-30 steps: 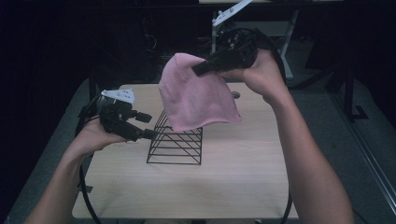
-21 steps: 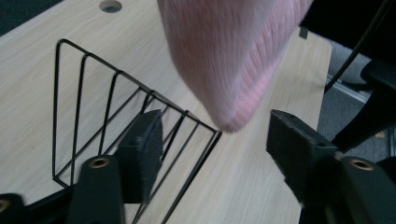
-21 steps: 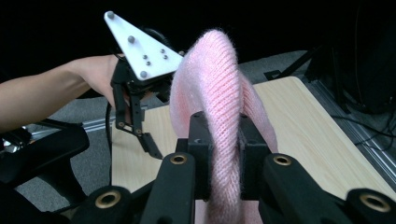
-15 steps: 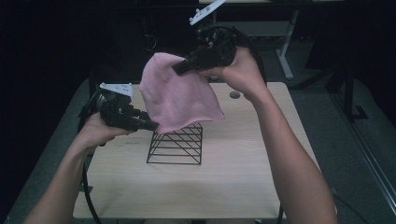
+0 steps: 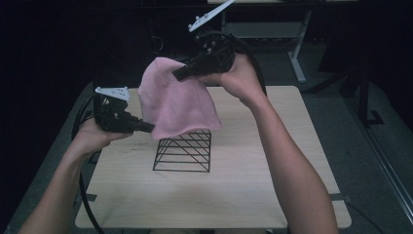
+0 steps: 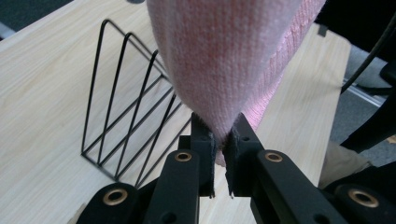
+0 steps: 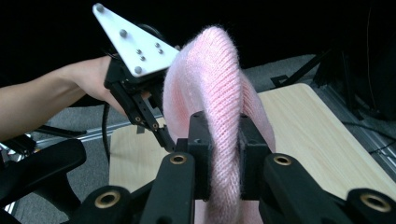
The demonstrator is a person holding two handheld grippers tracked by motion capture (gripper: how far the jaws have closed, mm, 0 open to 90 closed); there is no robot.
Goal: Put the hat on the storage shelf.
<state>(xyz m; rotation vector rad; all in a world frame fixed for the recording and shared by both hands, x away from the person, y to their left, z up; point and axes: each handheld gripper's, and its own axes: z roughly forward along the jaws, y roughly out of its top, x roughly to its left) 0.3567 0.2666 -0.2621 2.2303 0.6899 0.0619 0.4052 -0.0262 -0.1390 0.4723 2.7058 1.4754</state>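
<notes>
I see the pink cloth (image 5: 175,100) stretched in the air between my right gripper (image 5: 176,75), raised high, and my left gripper (image 5: 150,128), low; its hem seems to brush the black wire rack (image 5: 183,151) on the table (image 5: 243,185).

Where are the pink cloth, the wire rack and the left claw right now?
pink cloth (image 5: 175,100), high view, middle of the hanging fabric
wire rack (image 5: 183,152), high view, its slanted wires
left claw (image 6: 222,140), left gripper view, between the tips pinching cloth
</notes>
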